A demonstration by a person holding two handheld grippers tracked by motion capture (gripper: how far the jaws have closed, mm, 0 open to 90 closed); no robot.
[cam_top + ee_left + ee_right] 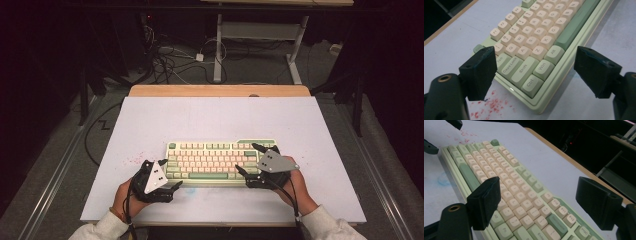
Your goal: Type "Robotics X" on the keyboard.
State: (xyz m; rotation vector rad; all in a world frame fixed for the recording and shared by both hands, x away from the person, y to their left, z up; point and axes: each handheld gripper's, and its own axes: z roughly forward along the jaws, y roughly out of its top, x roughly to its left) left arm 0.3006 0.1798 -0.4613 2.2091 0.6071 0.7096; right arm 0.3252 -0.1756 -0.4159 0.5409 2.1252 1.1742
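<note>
Both grippers, wide open, bracketing the keyboard (222, 161) near the table's (150, 115) front edge.
Left gripper (167, 177) sits off its left end, right gripper (250, 159) over its right end, neither holding anything, probably lining up to grab both ends.

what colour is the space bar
Green; the space bar shows best in the left gripper view.

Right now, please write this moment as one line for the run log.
left gripper: open, at keyboard left end | right gripper: open, over its right end | nothing held | table: red specks
</note>
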